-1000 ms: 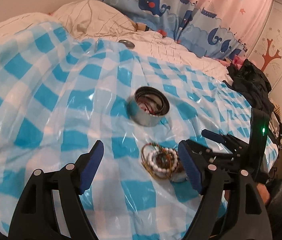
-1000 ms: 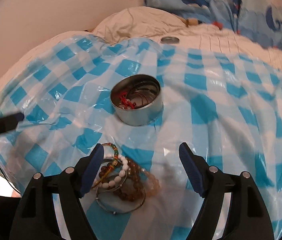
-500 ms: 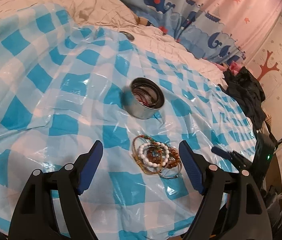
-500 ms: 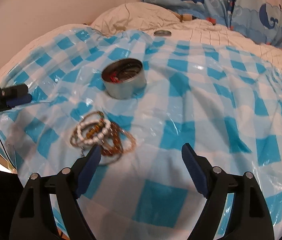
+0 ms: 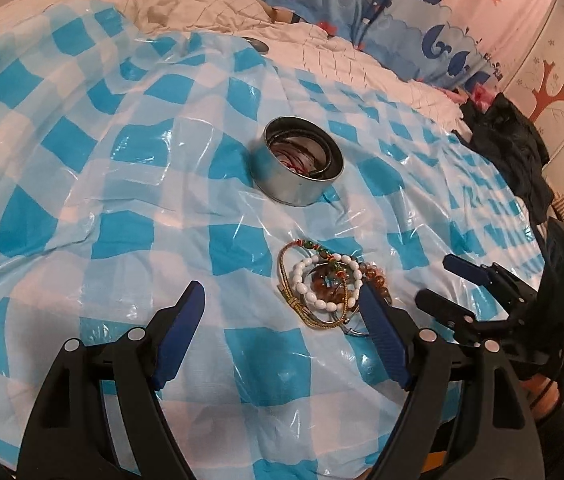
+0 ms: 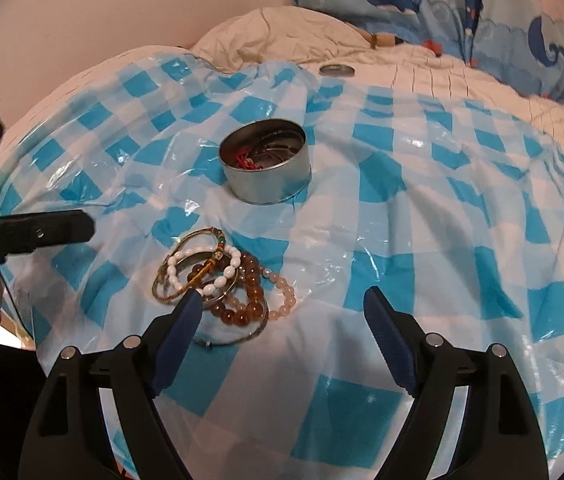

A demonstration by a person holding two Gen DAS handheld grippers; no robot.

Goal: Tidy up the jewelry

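A heap of bracelets (image 5: 326, 288) (image 6: 221, 284) lies on the blue-checked plastic sheet: white beads, amber beads, pink beads, gold cord and metal bangles. Beyond it stands a round metal tin (image 5: 298, 170) (image 6: 265, 172) with red cord and bangles inside. My left gripper (image 5: 282, 290) is open and empty, its right finger beside the heap. My right gripper (image 6: 282, 296) is open and empty too, with its left fingertip over the heap's near edge. The left wrist view shows the right gripper (image 5: 454, 284) to the right of the heap, and the left gripper (image 6: 41, 232) juts in from the left in the right wrist view.
The tin's lid (image 5: 255, 44) (image 6: 336, 70) lies far back on the white quilt. Whale-print cushions line the far side. Dark clothing (image 5: 518, 152) is piled at the bed's right edge. The plastic sheet (image 6: 422, 208) is wrinkled over soft bedding.
The right gripper drew back from over the heap and now sits off to its right. The left gripper sank a little and shifted left, so the heap lies by its right finger.
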